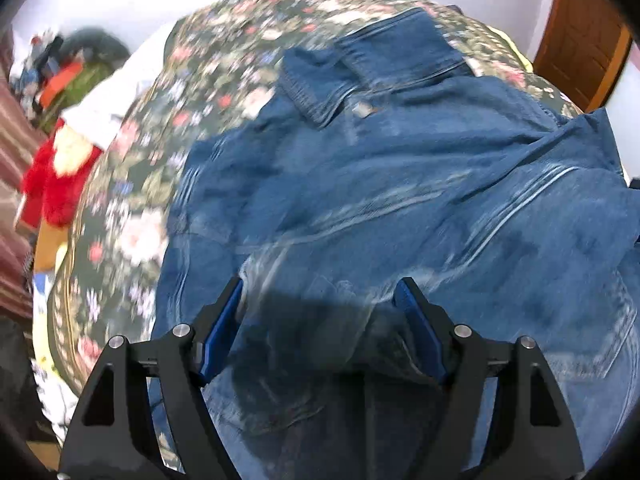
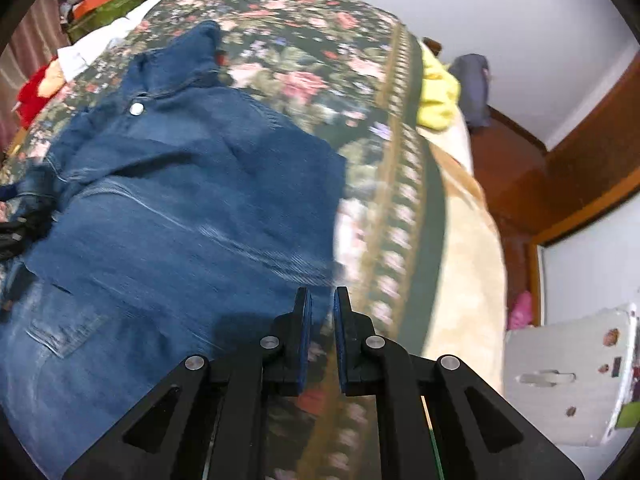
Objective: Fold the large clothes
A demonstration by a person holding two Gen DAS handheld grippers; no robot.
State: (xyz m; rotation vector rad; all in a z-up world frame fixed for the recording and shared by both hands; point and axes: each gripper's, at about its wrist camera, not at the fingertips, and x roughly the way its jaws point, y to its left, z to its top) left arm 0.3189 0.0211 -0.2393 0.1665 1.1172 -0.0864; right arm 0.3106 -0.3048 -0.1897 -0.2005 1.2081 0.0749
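Observation:
A blue denim jacket [image 1: 360, 184] lies spread on a floral bedspread [image 1: 180, 120], its collar [image 1: 316, 96] and a folded-in sleeve cuff [image 1: 404, 48] at the far end. My left gripper [image 1: 320, 292] points down at the jacket's near part. Its jaws stand wide apart, with a raised, shadowed fold of denim lying between them. In the right wrist view the jacket [image 2: 180, 200] fills the left half, with a metal button [image 2: 136, 109] near the collar. My right gripper [image 2: 322, 292] hovers at the jacket's right edge over the bedspread [image 2: 312, 60], shut with nothing between its fingers.
A red plush toy [image 1: 52, 184] and a pile of clothes [image 1: 68, 72] lie beyond the bed's left side. A yellow cloth [image 2: 438, 92] and a grey bundle [image 2: 474, 88] sit at the far right corner. A white stool [image 2: 568, 372] stands on the brown floor beside the bed.

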